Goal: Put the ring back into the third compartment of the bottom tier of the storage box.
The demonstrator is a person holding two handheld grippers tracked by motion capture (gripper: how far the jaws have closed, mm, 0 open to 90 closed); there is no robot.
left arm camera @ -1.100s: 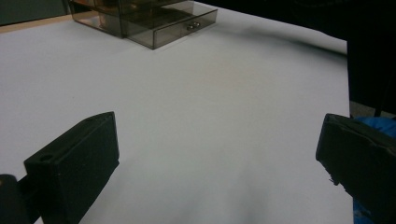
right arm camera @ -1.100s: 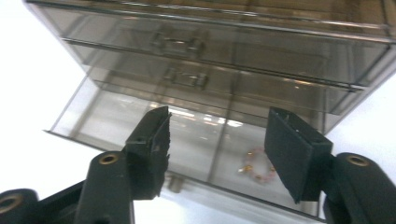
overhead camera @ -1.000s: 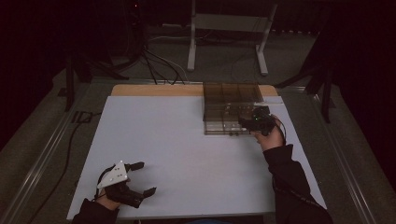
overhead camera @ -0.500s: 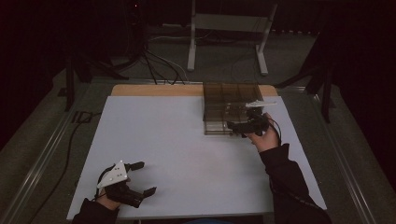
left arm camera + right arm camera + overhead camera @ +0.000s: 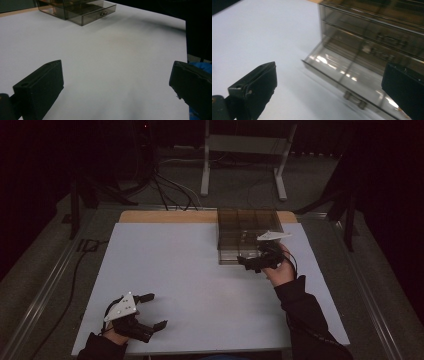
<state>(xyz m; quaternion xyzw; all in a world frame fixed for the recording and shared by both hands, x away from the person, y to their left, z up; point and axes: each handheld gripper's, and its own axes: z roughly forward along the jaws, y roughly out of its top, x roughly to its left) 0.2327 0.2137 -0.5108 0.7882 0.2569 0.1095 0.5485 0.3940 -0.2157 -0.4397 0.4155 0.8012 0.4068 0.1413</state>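
Up close, nothing carries a brand, label or any writing I can read. The surface (image 5: pixel 200 285) is a flat, matte white board with a strip of bare wood showing along its far edge. On its far right part stands a drawer unit (image 5: pixel 248 232) of smoky, see-through brown plastic, boxy and glossy, with thin dividers showing through the walls. Its bottom drawer (image 5: pixel 342 75) is pulled partway out toward the person; the shallow tray catches bright glints, and a small metal knob (image 5: pixel 354 98) sits at the middle of its front.

The right claw (image 5: pixel 250 263) hovers just at that drawer front, jaws spread wide, gripping nothing; in the right gripper view its blocky black jaws stand far apart on either side of the drawer. A grey three-cornered plate (image 5: pixel 272 235) tops it, and a dark sleeve (image 5: pixel 307 320) runs back from the hand.

The left claw (image 5: pixel 156 312) rests low over the near left corner of the surface, well apart from the unit, jaws likewise spread and empty.
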